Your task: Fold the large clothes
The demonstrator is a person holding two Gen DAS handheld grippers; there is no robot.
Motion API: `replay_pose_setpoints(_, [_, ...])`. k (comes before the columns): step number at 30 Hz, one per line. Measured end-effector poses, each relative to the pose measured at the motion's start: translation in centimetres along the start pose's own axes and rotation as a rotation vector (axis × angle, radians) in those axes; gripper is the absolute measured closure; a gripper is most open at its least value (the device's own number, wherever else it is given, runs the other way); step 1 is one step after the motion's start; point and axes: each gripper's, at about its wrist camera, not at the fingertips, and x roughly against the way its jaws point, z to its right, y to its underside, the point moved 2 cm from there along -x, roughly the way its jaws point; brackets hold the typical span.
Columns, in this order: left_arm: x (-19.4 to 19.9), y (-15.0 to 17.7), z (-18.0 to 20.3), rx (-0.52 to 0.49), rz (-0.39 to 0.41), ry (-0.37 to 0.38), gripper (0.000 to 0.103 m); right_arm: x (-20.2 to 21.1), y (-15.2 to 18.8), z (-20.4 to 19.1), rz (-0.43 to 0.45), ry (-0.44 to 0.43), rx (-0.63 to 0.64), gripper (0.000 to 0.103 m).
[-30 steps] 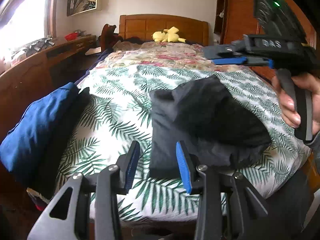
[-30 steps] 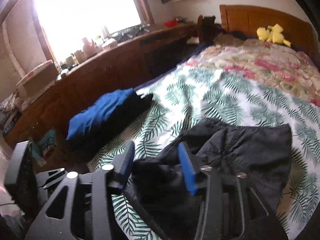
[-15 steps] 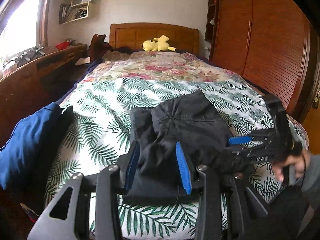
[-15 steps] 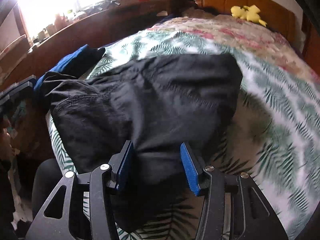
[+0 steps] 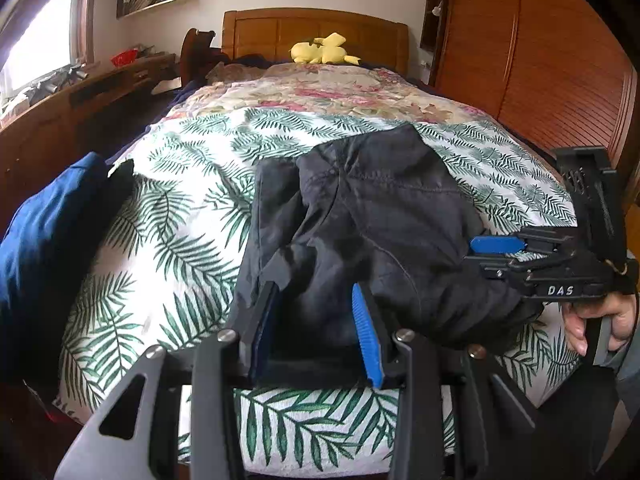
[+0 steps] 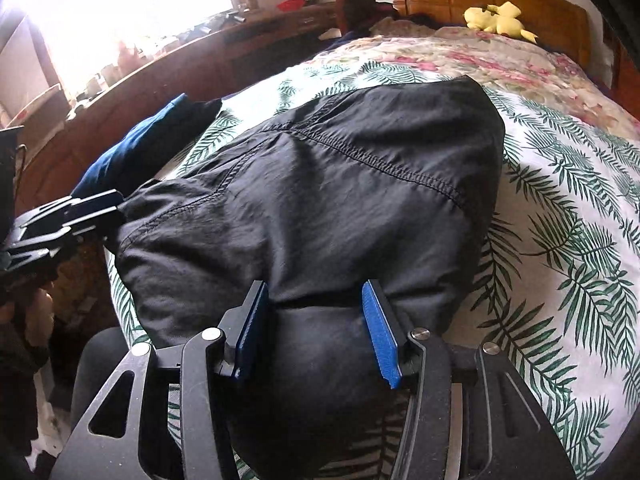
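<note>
A black garment (image 5: 384, 216) (image 6: 320, 184) lies bunched on the leaf-print bedspread (image 5: 168, 248) near the foot of the bed. My left gripper (image 5: 312, 332) stands over its near left edge, jaws apart, with the hem between the blue pads but not pinched. My right gripper (image 6: 316, 328) is shut on a thick fold at the garment's near right side. In the left wrist view the right gripper (image 5: 486, 256) comes in from the right, held by a hand (image 5: 600, 320). The left gripper's fingers (image 6: 80, 208) show at the left edge of the right wrist view.
A folded blue cloth (image 5: 44, 248) (image 6: 136, 152) lies at the bed's left edge. A floral quilt (image 5: 320, 92) and a yellow plush toy (image 5: 320, 53) are near the wooden headboard (image 5: 316, 28). A wooden counter (image 5: 80, 96) runs along the left, a wardrobe (image 5: 540, 72) along the right.
The right gripper came down from high above the bed, bringing the garment's raised part down onto the bedspread. The left gripper moved forward, so the garment's edge now sits between its pads.
</note>
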Motion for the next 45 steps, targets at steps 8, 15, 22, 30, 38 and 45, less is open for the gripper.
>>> replay_pose_setpoints(8, [-0.7, 2.2, -1.7, 0.052, -0.023, -0.009, 0.067, 0.2, 0.3, -0.3, 0.014, 0.012, 0.011, 0.053])
replay_pose_setpoints(15, [-1.5, 2.8, -1.9, 0.077, -0.02, 0.011, 0.067, 0.3, 0.2, -0.6, 0.017, 0.039, 0.027, 0.053])
replay_pose_setpoints(22, [-1.7, 3.2, -2.3, 0.099, 0.014, 0.035, 0.068, 0.7, -0.1, -0.6, -0.005, 0.059, 0.054, 0.046])
replay_pose_setpoints(30, [-1.2, 3.6, -2.4, 0.077, 0.049, 0.043, 0.098, 0.7, -0.5, -0.1, -0.027, 0.065, 0.061, 0.042])
replay_pose_setpoints(38, [0.8, 2.3, -4.1, 0.061, 0.119, 0.0, 0.1, 0.5, -1.7, 0.1, -0.039, 0.091, 0.081, 0.042])
replay_pose_setpoints(45, [0.2, 2.9, -5.8, 0.089, 0.097, 0.006, 0.1, 0.6, -4.2, 2.7, -0.001, 0.136, 0.055, 0.041])
